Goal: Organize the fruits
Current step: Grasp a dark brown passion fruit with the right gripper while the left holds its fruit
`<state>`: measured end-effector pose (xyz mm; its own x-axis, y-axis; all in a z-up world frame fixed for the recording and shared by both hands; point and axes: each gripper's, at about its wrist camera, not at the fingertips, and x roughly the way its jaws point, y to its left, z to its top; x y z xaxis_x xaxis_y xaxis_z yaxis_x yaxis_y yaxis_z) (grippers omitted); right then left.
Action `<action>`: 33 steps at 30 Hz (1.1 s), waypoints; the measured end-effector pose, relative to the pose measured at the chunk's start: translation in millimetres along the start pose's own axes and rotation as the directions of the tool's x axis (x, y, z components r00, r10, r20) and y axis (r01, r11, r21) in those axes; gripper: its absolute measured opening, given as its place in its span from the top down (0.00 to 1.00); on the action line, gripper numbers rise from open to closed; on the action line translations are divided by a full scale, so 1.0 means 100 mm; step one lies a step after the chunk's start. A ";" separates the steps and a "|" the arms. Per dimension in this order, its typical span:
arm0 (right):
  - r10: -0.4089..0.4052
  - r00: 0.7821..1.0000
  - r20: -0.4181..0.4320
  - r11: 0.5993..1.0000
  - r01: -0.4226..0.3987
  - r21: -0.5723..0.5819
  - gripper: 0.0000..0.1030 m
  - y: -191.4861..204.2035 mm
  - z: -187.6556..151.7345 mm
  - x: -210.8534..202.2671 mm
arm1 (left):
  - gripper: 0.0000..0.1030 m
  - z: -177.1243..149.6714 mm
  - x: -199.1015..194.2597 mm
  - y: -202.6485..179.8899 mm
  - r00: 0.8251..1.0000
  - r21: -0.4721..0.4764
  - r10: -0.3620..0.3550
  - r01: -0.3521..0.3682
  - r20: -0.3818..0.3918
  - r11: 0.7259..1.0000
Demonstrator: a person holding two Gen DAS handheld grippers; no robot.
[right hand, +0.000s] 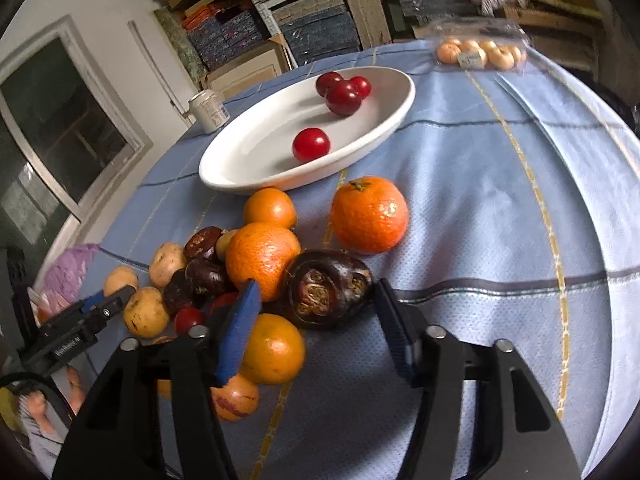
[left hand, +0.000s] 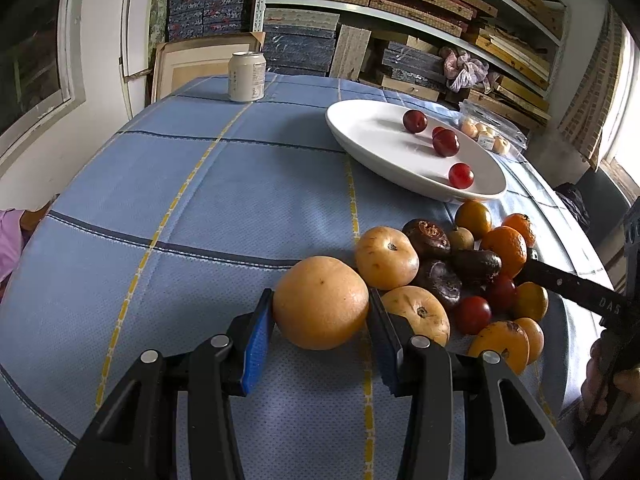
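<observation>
While our left gripper point(left hand: 320, 312) clamps the big yellow fruit point(left hand: 320, 303) at the pile's near left, our right gripper point(right hand: 316, 300) seemingly pinches the dark fruit point(right hand: 326, 288), plate point(right hand: 256, 176) lying beyond.

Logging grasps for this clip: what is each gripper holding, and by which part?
Left gripper: the large yellow-orange fruit, clamped across its two sides. Right gripper: its fingers flank the dark purple fruit, but contact cannot be told.
</observation>
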<state>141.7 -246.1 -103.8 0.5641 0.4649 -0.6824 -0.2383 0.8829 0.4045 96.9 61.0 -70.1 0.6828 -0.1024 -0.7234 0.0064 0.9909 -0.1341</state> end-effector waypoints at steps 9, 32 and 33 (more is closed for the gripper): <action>-0.018 1.000 -0.001 1.000 0.018 0.007 0.55 -0.03 0.03 0.05 | 0.55 0.00 0.01 0.00 1.000 0.006 0.001 -0.001 -0.002 1.000; -0.112 0.992 0.052 0.991 0.116 -0.070 0.71 0.03 -0.07 -0.16 | 0.55 0.01 -0.22 -0.15 0.999 0.046 0.046 -0.047 0.023 0.998; -0.111 0.993 0.049 0.991 0.114 -0.075 0.70 0.02 -0.08 -0.15 | 0.55 0.03 -0.25 -0.17 0.998 0.051 0.049 -0.050 0.029 0.997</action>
<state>126.6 -250.6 -97.3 0.6248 0.3607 -0.6925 -0.2313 0.9326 0.2770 82.3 47.3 -47.4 0.7035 -0.0514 -0.7089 0.0095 0.9980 -0.0629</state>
